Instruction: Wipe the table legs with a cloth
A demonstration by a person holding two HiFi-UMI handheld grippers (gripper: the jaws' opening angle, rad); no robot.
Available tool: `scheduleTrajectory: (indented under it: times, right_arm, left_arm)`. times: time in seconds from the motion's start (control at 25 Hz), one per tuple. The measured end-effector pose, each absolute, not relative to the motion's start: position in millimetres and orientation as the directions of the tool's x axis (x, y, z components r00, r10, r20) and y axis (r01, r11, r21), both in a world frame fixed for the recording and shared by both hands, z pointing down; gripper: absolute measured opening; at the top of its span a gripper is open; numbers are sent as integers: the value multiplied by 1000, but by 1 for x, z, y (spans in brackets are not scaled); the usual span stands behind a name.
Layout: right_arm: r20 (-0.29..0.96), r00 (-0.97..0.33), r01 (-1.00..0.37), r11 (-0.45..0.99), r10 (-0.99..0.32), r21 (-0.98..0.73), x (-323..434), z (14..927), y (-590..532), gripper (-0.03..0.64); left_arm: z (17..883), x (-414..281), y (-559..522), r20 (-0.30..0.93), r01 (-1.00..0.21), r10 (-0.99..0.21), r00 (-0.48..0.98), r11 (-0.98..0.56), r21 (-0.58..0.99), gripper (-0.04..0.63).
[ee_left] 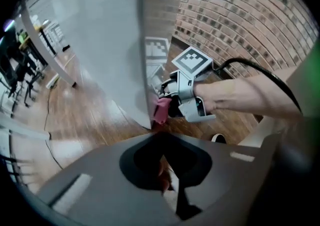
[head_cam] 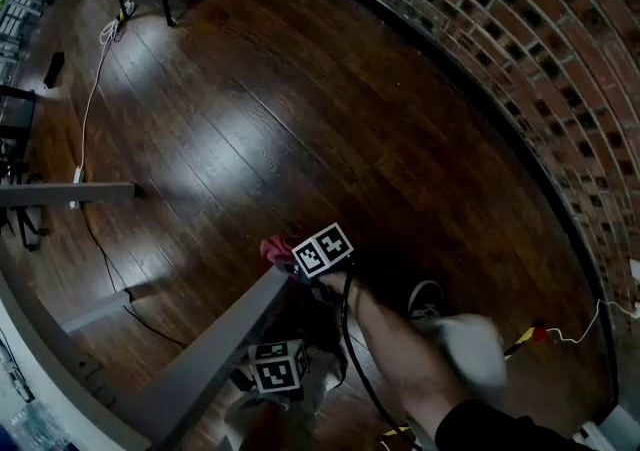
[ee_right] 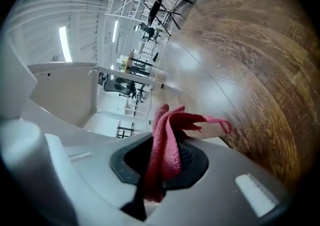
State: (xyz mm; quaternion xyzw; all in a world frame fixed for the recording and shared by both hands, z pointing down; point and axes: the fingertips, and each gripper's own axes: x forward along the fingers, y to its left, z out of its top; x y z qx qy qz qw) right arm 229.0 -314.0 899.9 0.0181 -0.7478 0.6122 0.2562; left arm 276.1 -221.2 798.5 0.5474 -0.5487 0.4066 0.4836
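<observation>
Cloth [ee_right: 167, 140] is being pinched by the right gripper [ee_right: 166, 167] against the table leg [ee_left: 115, 54] ahead; left gripper [ee_left: 162, 170] is being held pressed together.

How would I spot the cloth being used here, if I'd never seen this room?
Find the grey table leg slanting over the dark wood floor. At its far end, the right gripper pinches a crumpled red cloth, the only red fabric in sight.

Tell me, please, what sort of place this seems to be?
Probably an indoor workroom or lab: a dark wooden plank floor, a red brick wall, and grey metal table legs with cables trailing across the floor.
</observation>
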Motion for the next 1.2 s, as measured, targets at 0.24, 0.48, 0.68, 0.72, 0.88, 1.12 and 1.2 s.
scheduleTrajectory:
  times: [0.24,0.48,0.68,0.72,0.88,1.12,1.2]
  right_arm:
    - [370,-882,-292,276,293,-916,232,793,-318,43]
    - [321,-906,-243,280,277,-929,235,693,-324,43]
    - [302,-915,-222,291,267,-931,238,632,-326,43]
    - [297,-917,-216,295,265,-931,238,620,-326,43]
    - [273,-929,-186,319,251,-929,241,576,-324,43]
    - [215,-962,-151,330,166,-932,251,512,-329,43]
    - [188,-974,-138,321,128,-937,254,490,-327,43]
  left_arm:
    - [720,286,-212,976,-998,-208,59,0,60,0]
    - [655,334,-211,971,-990,-195,141,-42,136,0]
    - [608,353,-214,963,-985,-213,167,-73,155,0]
    - [599,355,-214,962,-986,-219,165,-68,154,0]
    - [572,359,-209,966,-988,-211,152,-54,143,0]
    - [544,346,-193,969,-991,-206,136,-26,134,0]
    - [534,340,-183,972,-991,-195,134,-16,134,0]
